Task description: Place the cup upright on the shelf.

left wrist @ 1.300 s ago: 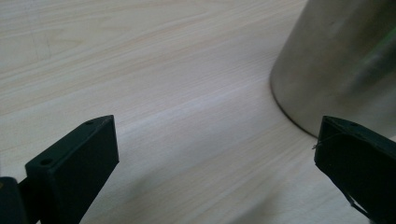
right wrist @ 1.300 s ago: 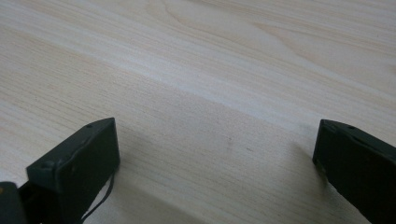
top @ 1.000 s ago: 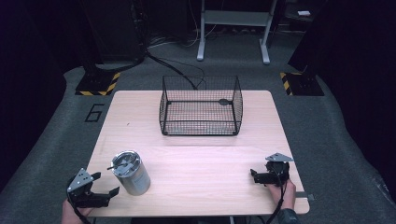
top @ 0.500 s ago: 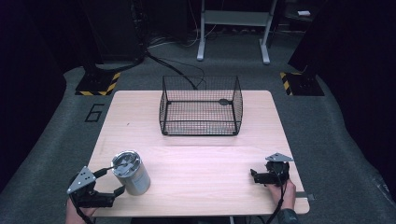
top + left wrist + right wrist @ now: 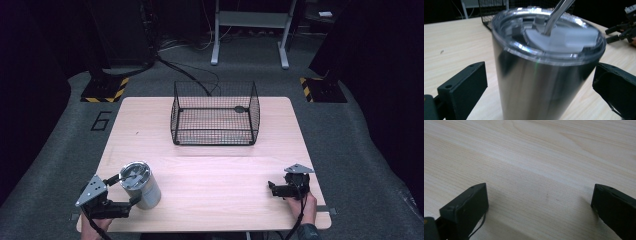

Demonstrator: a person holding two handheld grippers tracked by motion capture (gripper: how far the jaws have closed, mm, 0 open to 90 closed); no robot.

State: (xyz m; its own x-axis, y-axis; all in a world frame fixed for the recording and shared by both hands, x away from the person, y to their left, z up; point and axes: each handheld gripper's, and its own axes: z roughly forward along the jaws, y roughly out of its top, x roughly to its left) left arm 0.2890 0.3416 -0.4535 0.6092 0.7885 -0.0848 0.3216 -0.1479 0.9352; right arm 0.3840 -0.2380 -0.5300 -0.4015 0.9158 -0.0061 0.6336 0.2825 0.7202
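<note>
Reaching stage of a pick, by the look of it: left claw [image 5: 125, 192] spread wide around the steel tumbler [image 5: 140, 184], jaws flanking both sides with gaps left, nothing gripped yet. Tumbler standing upright at about 8 o'clock on the tabletop [image 5: 215, 175], clear lid [image 5: 549, 37] on, straw [image 5: 555, 16] rising through it; contents hidden by lid and steel wall. Next move likely calls for squeezing evenly on the smooth wall below the lid, then lifting straight. Wire basket [image 5: 215, 114] at 12 o'clock, apparently holding nothing but a small dark tag on its far wall. Right claw [image 5: 273, 188] at 4 o'clock, released, low over bare wood.
</note>
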